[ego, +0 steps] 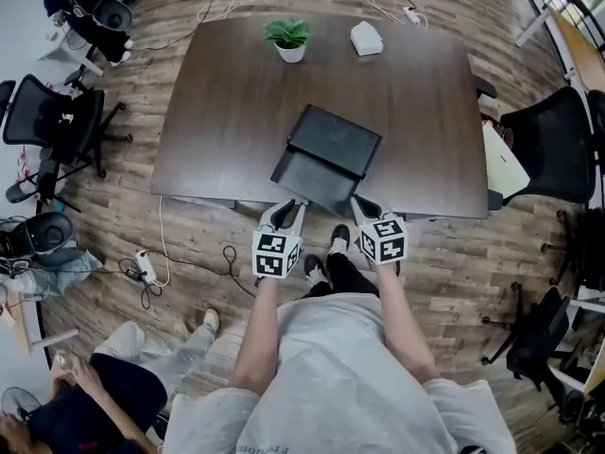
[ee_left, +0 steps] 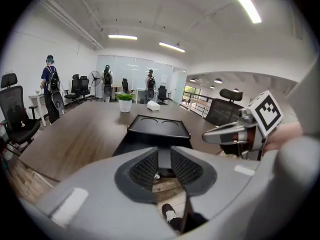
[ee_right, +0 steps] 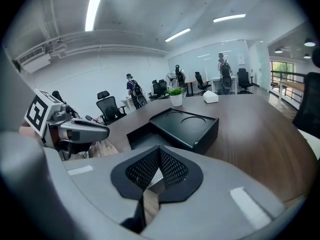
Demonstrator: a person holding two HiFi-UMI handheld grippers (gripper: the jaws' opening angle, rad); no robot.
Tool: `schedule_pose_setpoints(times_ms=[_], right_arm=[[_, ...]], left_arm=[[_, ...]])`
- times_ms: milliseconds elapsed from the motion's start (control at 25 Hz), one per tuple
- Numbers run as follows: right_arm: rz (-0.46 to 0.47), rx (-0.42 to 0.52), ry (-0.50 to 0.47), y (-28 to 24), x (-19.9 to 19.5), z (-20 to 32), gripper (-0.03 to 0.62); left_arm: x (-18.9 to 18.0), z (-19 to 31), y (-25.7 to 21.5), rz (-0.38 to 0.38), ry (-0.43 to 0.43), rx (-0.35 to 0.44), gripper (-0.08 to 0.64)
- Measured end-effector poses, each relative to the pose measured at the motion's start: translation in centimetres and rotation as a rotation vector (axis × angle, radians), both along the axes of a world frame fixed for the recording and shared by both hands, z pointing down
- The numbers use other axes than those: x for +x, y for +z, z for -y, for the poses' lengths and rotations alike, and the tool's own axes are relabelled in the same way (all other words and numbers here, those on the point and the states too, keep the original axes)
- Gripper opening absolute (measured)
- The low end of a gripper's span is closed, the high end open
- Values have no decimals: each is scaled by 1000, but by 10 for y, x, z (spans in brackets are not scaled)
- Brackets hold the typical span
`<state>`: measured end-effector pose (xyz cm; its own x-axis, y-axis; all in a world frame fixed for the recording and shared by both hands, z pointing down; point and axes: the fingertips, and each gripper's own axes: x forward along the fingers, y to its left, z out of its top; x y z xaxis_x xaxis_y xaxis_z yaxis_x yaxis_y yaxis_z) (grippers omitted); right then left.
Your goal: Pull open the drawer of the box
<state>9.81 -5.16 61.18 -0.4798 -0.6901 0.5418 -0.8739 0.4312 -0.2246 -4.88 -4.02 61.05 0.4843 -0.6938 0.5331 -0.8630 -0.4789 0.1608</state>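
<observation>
A black box [ego: 336,140] lies on the brown table [ego: 217,112], its lid showing two round recesses [ee_left: 159,126]. Its drawer [ego: 312,180] stands pulled out toward the table's front edge. My left gripper [ego: 295,202] is at the drawer's front left, and in the left gripper view [ee_left: 163,156] its pads close on a dark strip of the drawer's front wall. My right gripper [ego: 359,202] hangs just off the drawer's front right corner. Its pads [ee_right: 159,151] meet with nothing between them. From the right gripper view the open drawer [ee_right: 142,136] shows empty beside the box [ee_right: 187,124].
A potted plant [ego: 289,38] and a white object [ego: 366,38] stand at the table's far edge. Office chairs sit at the left [ego: 57,130] and right [ego: 558,145]. Cables and a power strip [ego: 146,268] lie on the wooden floor. A person [ego: 104,386] crouches at lower left.
</observation>
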Motion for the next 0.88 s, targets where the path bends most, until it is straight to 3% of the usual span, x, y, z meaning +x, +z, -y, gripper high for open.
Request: schedule_pose_setpoints(times_ms=[480,880], right_arm=[[43,63,50,-2,-6,-54,0],[45,70,31,2,-18,-74,0]], left_arm=[[1,-30,4,-24,-5,22,134],[-6,-46,7,-26,-15,35,75]])
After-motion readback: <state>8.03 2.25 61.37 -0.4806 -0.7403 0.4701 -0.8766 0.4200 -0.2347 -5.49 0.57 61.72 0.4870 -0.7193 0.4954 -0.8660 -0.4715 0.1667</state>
